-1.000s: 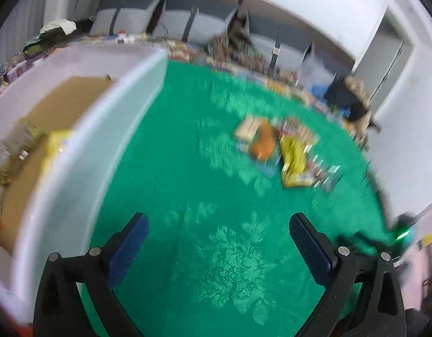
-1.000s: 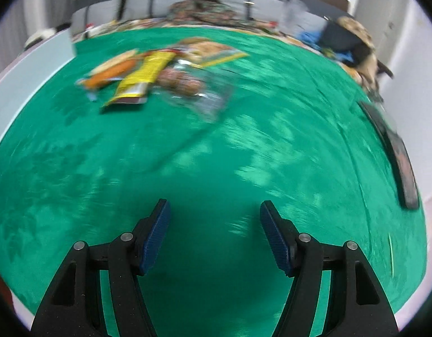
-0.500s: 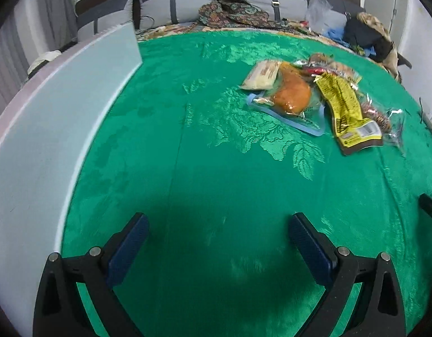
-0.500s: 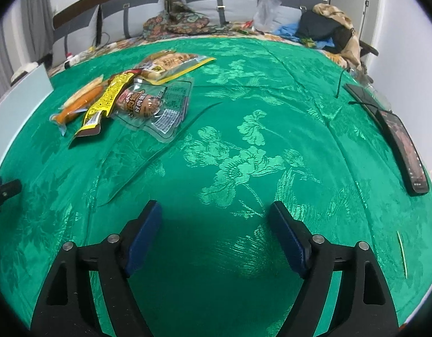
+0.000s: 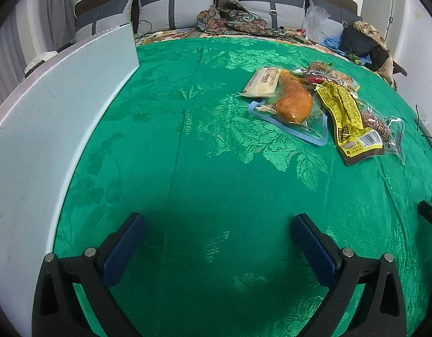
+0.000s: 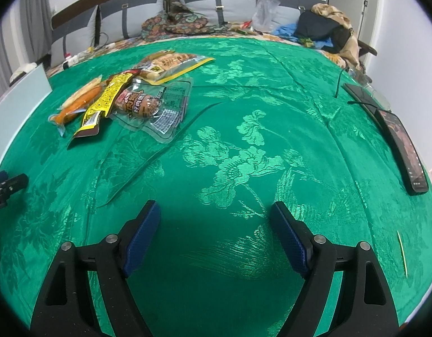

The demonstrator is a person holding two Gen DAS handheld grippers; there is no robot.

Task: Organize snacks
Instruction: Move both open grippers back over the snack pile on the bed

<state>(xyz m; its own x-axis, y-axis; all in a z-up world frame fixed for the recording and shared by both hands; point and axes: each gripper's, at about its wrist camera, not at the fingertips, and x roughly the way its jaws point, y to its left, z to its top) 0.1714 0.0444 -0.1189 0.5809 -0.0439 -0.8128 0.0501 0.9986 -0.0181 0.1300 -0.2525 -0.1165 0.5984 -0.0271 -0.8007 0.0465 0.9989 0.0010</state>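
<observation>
We held our left claw (image 5: 218, 241) spread wide and empty, low over the green table (image 5: 216, 168). Our right claw (image 6: 216, 230) was spread wide and empty too. The snacks (image 5: 317, 104) lay in a small pile in the upper right of the left view and the upper left of the right view. A yellow packet (image 5: 347, 118) lay on top, beside an orange snack bag (image 5: 294, 104). A white box (image 5: 47, 129) stood along the left edge. A dark phone (image 6: 404, 146) lay at the right edge.
</observation>
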